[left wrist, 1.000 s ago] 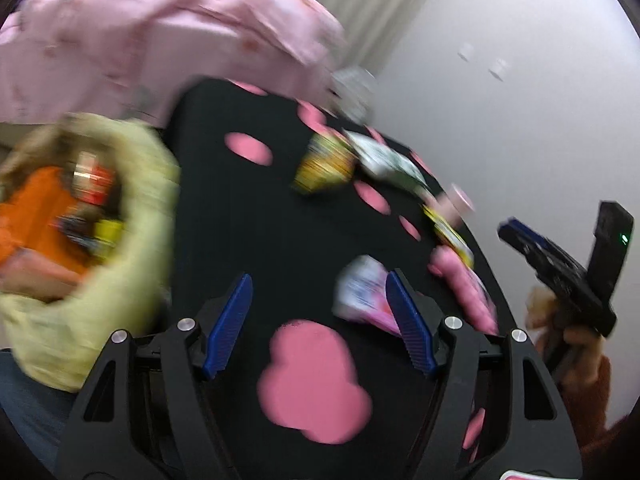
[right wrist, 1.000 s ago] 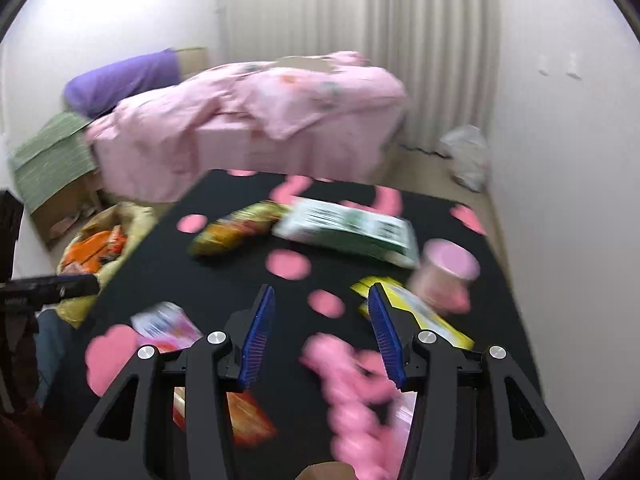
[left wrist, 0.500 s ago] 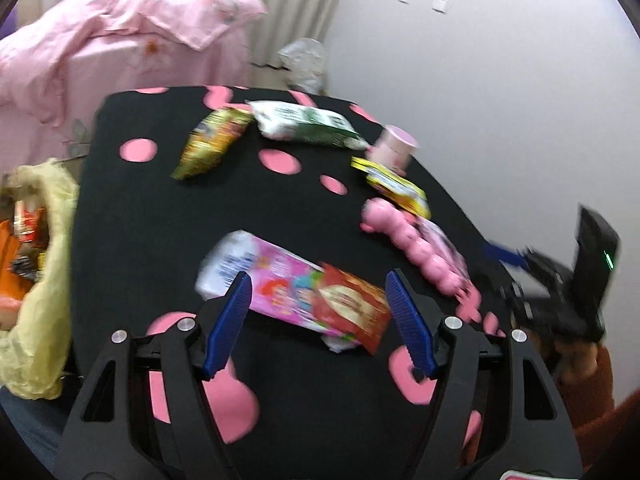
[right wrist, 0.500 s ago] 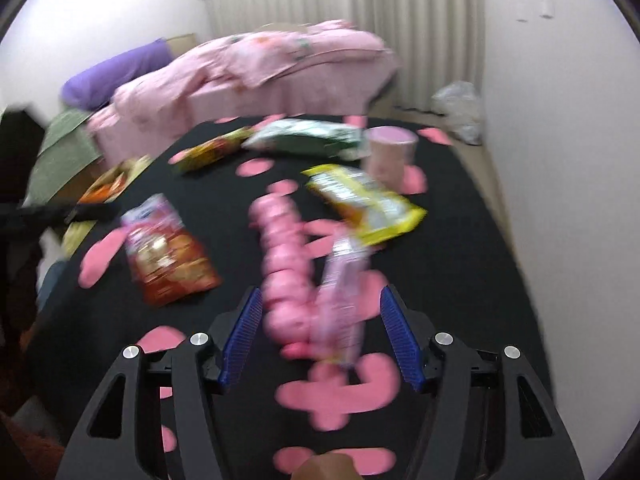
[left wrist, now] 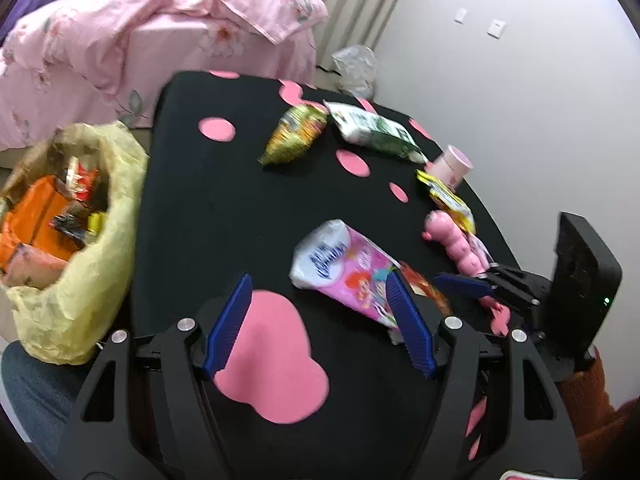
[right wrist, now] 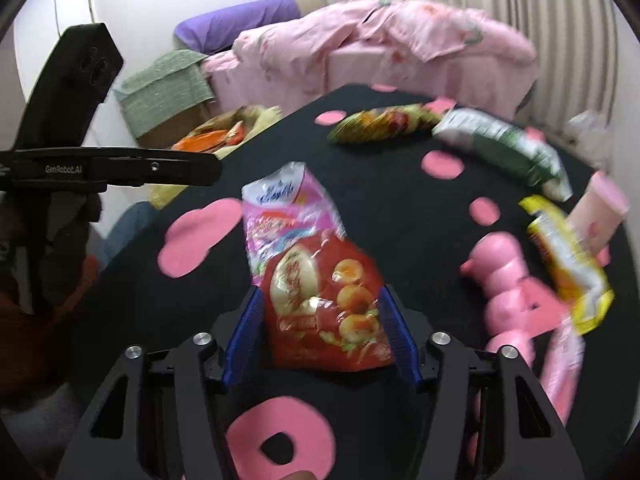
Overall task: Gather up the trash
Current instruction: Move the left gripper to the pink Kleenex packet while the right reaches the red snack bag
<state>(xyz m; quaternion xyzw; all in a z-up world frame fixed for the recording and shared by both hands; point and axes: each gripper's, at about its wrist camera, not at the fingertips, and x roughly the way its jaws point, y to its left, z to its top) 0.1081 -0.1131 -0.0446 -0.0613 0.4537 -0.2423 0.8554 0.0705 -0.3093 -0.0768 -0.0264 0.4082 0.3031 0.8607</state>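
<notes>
The right gripper (right wrist: pixel 320 332) straddles the red packet (right wrist: pixel 326 312); its jaws have just been closing, and blur hides whether the pads press the packet's edges, so a pinch cannot be confirmed. The packet's near end is cut off behind the jaws. Its long axis runs 6 to 12 o'clock in the right view, and its far end overlaps the pink packet (right wrist: pixel 280 212), which points toward 11 o'clock. In the left view the left gripper (left wrist: pixel 320 324) hangs over the table (left wrist: pixel 224 208), fingers spread and empty; its right finger (left wrist: pixel 408 328) covers the pink packet's near corner. The yellow bag (left wrist: pixel 100 248) lies at 9 o'clock, partly cropped.
</notes>
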